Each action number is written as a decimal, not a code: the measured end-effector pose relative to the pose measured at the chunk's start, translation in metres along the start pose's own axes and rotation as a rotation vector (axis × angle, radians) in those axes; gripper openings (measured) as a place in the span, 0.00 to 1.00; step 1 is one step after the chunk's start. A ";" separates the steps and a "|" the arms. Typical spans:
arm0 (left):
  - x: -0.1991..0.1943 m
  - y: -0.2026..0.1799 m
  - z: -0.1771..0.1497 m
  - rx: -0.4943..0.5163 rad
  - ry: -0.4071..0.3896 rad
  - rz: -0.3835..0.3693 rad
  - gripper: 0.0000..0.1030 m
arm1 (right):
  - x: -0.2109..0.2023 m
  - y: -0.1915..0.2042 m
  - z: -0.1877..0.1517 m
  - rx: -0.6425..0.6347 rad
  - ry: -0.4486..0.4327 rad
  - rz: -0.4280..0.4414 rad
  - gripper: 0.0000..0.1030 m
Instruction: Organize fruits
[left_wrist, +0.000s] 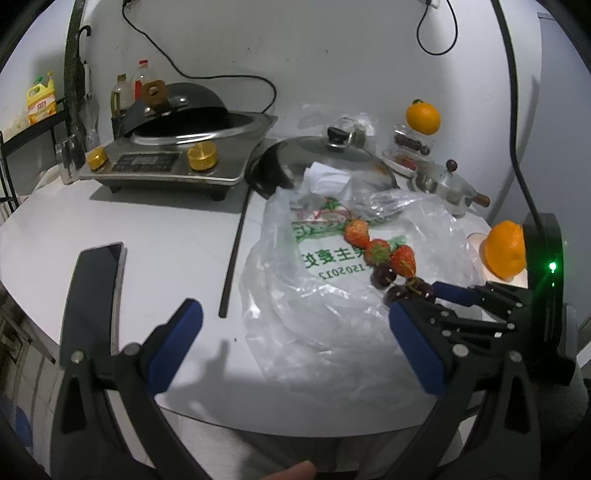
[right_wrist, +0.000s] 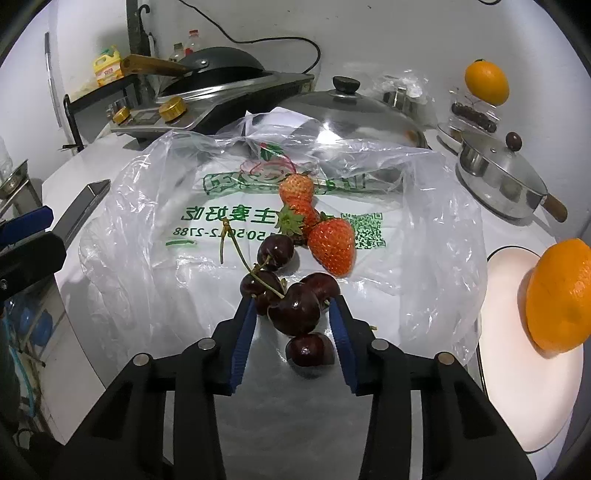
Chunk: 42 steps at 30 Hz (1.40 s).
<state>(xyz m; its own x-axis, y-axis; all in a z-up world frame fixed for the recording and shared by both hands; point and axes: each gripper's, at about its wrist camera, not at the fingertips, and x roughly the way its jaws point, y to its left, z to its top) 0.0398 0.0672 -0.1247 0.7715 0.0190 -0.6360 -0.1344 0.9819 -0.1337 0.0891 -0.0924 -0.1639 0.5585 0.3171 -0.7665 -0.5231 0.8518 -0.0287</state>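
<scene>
Several dark cherries (right_wrist: 293, 314) and three strawberries (right_wrist: 330, 245) lie on a clear plastic bag (right_wrist: 147, 229) with green print. My right gripper (right_wrist: 291, 314) is open, its blue pads on either side of a cherry without visibly pressing it. An orange (right_wrist: 557, 299) sits on a white plate (right_wrist: 532, 387) at the right. My left gripper (left_wrist: 295, 325) is open and empty above the bag's near edge (left_wrist: 314, 332). The left wrist view also shows the strawberries (left_wrist: 380, 251), the cherries (left_wrist: 384, 275) and the right gripper (left_wrist: 443, 291).
An induction cooker with a black wok (left_wrist: 177, 147) stands at the back left. A glass pot lid (left_wrist: 332, 155), a small steel pan (right_wrist: 506, 181) and a second orange on clear boxes (right_wrist: 485, 83) stand behind the bag. A phone (left_wrist: 99, 273) lies at the left.
</scene>
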 end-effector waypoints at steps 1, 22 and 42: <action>0.000 -0.001 0.000 0.003 0.001 0.000 0.99 | 0.000 -0.001 0.000 0.000 0.000 0.002 0.38; 0.018 -0.052 0.012 0.104 0.031 0.006 0.99 | -0.038 -0.038 0.007 0.050 -0.113 0.052 0.30; 0.065 -0.104 0.018 0.242 0.074 0.011 0.98 | -0.048 -0.087 0.002 0.108 -0.162 0.064 0.30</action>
<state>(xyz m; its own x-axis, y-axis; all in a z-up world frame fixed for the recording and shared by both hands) 0.1155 -0.0306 -0.1381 0.7220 0.0244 -0.6914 0.0176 0.9984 0.0536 0.1089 -0.1811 -0.1234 0.6270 0.4273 -0.6513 -0.4935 0.8648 0.0923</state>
